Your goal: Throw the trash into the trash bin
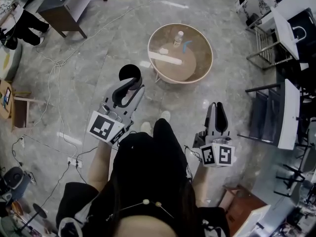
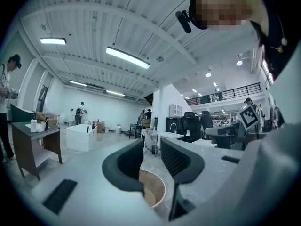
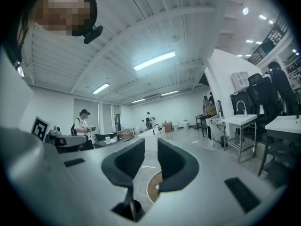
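In the head view a round wooden table [image 1: 202, 65] stands on the floor ahead of me. On it are a small clear bottle [image 1: 178, 37], a blue scrap [image 1: 186, 45] and a long white strip [image 1: 165, 58]. A black round bin [image 1: 129, 72] stands on the floor left of the table. My left gripper [image 1: 132, 84] is held level just short of the bin, open and empty. My right gripper [image 1: 217, 108] is lower right, its jaws slightly apart and empty. The table shows between the jaws in the left gripper view [image 2: 153, 189] and the right gripper view [image 3: 154, 186].
A dark wooden desk [image 1: 64, 11] stands at the far left, and white tables with black chairs [image 1: 276, 107] line the right. Cables and a power strip [image 1: 75, 162] lie on the marble floor at left. Several people stand far off in the room [image 3: 84, 124].
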Demonstrator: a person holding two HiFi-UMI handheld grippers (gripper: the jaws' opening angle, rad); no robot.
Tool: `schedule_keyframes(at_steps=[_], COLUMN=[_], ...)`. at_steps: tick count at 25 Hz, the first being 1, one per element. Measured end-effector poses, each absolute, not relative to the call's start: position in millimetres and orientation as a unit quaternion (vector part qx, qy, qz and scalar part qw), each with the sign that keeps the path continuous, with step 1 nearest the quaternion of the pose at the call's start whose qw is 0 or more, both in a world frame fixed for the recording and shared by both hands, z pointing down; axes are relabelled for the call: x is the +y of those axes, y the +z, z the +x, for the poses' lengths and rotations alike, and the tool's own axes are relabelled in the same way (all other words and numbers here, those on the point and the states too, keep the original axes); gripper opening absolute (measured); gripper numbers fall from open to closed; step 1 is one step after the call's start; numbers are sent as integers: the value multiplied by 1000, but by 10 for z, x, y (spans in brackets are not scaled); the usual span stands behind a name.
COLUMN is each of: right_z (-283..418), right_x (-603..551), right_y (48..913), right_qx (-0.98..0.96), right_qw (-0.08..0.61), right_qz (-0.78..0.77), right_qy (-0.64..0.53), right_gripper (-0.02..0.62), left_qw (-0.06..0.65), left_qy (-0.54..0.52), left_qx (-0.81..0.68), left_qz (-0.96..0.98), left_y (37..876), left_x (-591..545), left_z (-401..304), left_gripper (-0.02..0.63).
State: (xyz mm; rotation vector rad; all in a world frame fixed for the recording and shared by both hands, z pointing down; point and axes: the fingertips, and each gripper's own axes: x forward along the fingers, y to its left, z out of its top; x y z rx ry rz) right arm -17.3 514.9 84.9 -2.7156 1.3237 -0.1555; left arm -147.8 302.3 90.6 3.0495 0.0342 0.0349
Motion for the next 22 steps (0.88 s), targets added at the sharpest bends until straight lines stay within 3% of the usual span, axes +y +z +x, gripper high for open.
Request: schedule_keyframes(at_steps=[4, 15, 19, 22], right_z=[-24, 746, 1164, 1454], right_x=[5135, 4675, 4373, 4119], right_y=[806, 967, 1217, 1383], right_qx=[425, 447, 454, 475], right_qw=[63, 79, 8, -30], right_qz=[-902, -890, -888, -874], right_qy=[-33, -47, -71, -95], right_gripper=[5, 3, 5, 70], left_qw=[47, 41, 53, 55], left_qy=[7, 7, 18, 31], left_qx=[10, -28, -32, -26], left_qz=[999, 999, 998, 998], left_y=[909, 974, 1071, 1112], left_x=[2933, 2437, 2229, 2126], left_z=[-1375, -727, -365, -52], left_gripper=[101, 101, 101, 101])
